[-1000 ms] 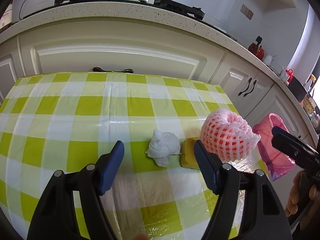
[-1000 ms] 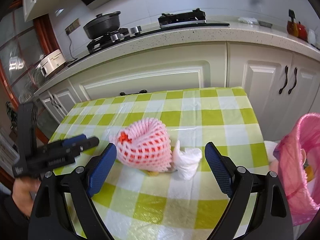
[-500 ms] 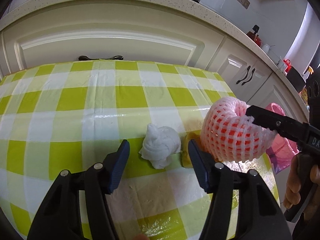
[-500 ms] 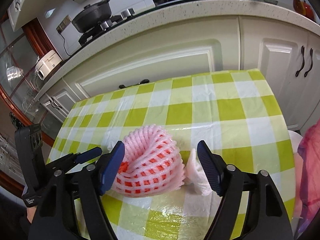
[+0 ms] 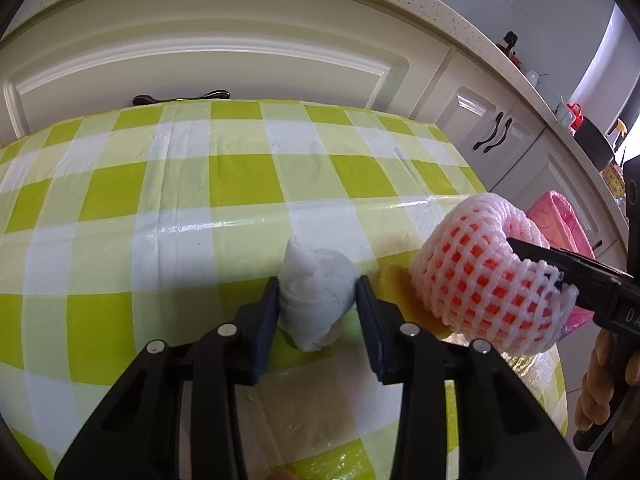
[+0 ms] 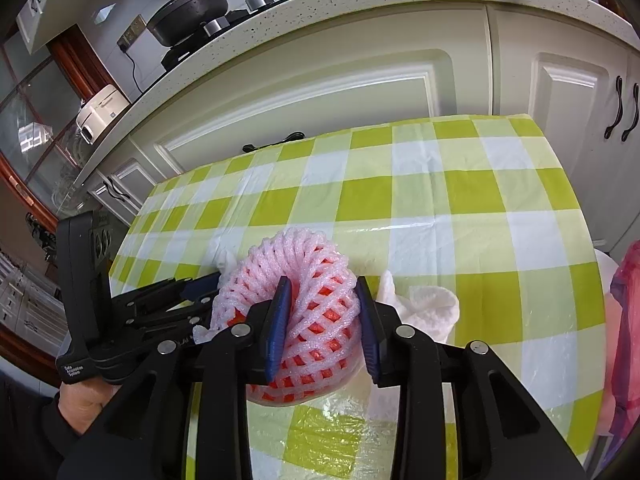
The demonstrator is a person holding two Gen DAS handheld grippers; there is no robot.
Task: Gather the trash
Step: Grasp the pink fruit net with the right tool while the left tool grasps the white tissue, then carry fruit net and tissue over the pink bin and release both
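We've got both grabs going near the table's right edge: left gripper (image 5: 317, 300) pinching the tissue wad (image 5: 316, 296), right gripper (image 6: 322, 312) just closing on the foam fruit net (image 6: 296, 312), pink trash bag (image 5: 560, 220) just past that edge.

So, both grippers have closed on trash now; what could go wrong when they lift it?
1. The right gripper squeezes only part of the soft pink foam fruit net, so it may slip free.
2. The left gripper pinches the crumpled white tissue; a loose fold could tear.
3. The yellow peel beside them lies partly under the net and may be dragged.
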